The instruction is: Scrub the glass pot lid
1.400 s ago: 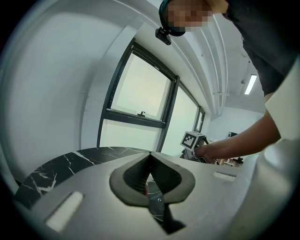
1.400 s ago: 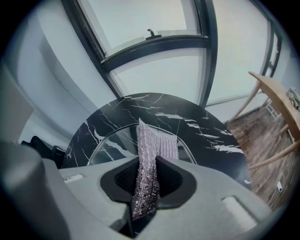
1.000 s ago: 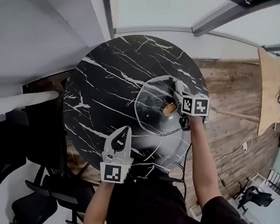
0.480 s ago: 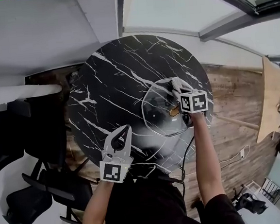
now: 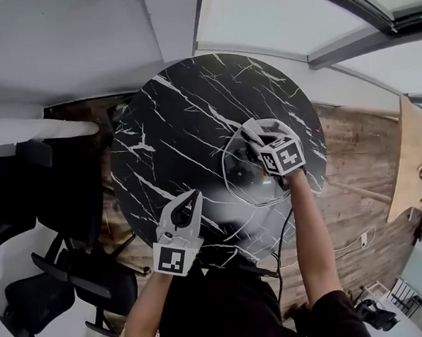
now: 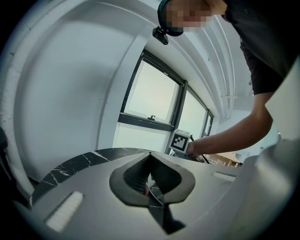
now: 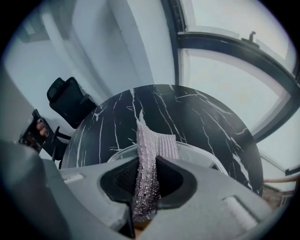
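Left gripper (image 5: 192, 199) nearest, over near edge of table (image 5: 185, 122), jaws pressed together, nothing between them. Further out, right gripper (image 5: 252, 135) clamped on silvery mesh scrubber (image 7: 147, 154), over glass lid (image 5: 243, 185). Lid lies flat on right part of table. Scrubber tip seems to touch glass, contact unclear. Beyond table: black chair (image 7: 70, 98), white wall, window (image 7: 225, 28).

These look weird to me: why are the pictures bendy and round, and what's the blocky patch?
Head view: a wide lens bows the walls around the table. Left gripper view: dark rounded corners; the blocky patch was added later to hide a face. Right gripper view: same rounding, bright window at top.
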A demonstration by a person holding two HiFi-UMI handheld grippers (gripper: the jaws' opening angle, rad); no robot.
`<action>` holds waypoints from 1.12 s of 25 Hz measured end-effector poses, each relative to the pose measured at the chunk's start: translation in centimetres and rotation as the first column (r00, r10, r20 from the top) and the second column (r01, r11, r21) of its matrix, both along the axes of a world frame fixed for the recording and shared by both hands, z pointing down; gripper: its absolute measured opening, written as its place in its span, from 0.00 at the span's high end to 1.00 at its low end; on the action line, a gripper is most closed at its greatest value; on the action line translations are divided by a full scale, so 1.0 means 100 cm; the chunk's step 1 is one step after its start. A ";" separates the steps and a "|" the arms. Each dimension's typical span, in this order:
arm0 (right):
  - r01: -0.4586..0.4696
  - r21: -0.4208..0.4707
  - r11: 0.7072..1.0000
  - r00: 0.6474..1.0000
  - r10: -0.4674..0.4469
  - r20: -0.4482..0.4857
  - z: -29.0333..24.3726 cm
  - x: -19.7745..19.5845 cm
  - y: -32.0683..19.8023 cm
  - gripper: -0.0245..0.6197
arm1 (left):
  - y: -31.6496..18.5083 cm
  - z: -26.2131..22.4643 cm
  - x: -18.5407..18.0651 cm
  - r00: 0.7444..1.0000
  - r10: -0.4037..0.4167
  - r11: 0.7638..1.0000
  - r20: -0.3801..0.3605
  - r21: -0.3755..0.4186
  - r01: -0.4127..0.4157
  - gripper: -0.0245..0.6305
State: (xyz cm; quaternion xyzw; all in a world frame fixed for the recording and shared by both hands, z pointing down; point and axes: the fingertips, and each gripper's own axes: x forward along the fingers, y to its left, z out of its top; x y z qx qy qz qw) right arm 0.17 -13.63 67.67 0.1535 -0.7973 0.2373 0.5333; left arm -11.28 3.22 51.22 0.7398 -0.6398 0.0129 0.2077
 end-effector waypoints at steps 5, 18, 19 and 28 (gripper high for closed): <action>0.123 -0.004 0.992 0.992 -0.123 0.015 0.001 -0.019 0.026 0.84 | 0.006 -0.001 -0.006 1.000 -0.014 1.000 0.006 0.004 0.014 0.96; 0.404 0.081 0.911 0.914 -0.398 -0.076 0.002 -0.027 0.081 0.84 | 0.031 -0.007 -0.003 0.999 -0.031 0.999 0.017 0.012 0.030 0.96; 0.425 0.086 0.901 0.904 -0.418 -0.089 0.003 -0.027 0.085 0.84 | 0.033 -0.008 -0.002 0.999 -0.030 0.999 0.016 0.013 0.030 0.96; 0.487 0.098 0.868 0.872 -0.477 -0.111 0.008 -0.026 0.125 0.84 | 0.052 -0.010 0.009 1.000 -0.013 1.000 0.020 0.013 0.013 0.96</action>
